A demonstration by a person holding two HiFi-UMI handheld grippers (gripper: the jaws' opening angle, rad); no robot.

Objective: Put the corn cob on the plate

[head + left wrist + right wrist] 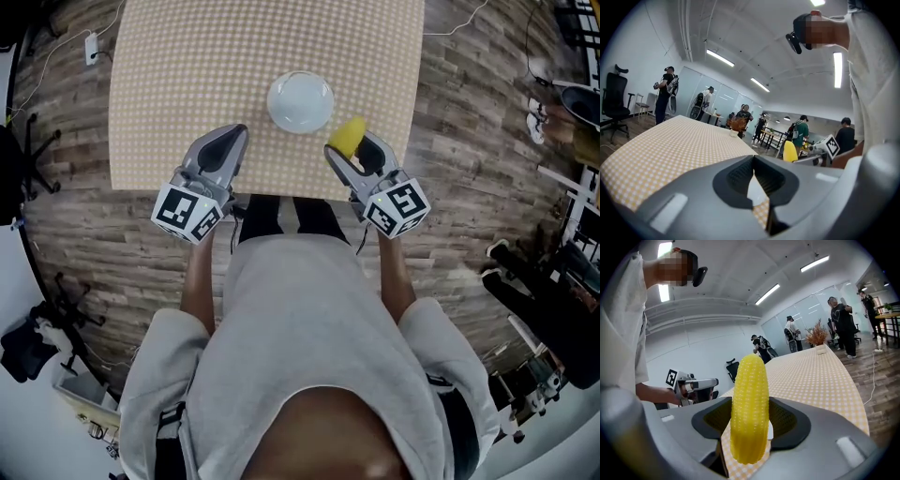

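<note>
— Table (pixel 187 84) first: what did it look like?
— It wore a tan checked cloth, and both claws hung over its near edge, in front of the person holding them.
— What about the left gripper (pixel 234 136)?
— Its jaws were drawn together at the tips with nothing between them. Only cloth and a sliver of white showed through the slit behind the tips.
— And the right gripper (pixel 356 152)?
— It was clamped on its load, which I will come to last.
— Where was the plate (pixel 300 101)?
— It was white, round and bare, and lay on the cloth between the two claws, a little beyond their tips.
— And the corn cob (pixel 750 408)?
— It was pinched between the right claw's pads, which pressed on its flanks. It stood across the jaws with its pointed end rising well clear of them. In the head view its yellow end sat just beside the plate's near right rim, not over it
</note>
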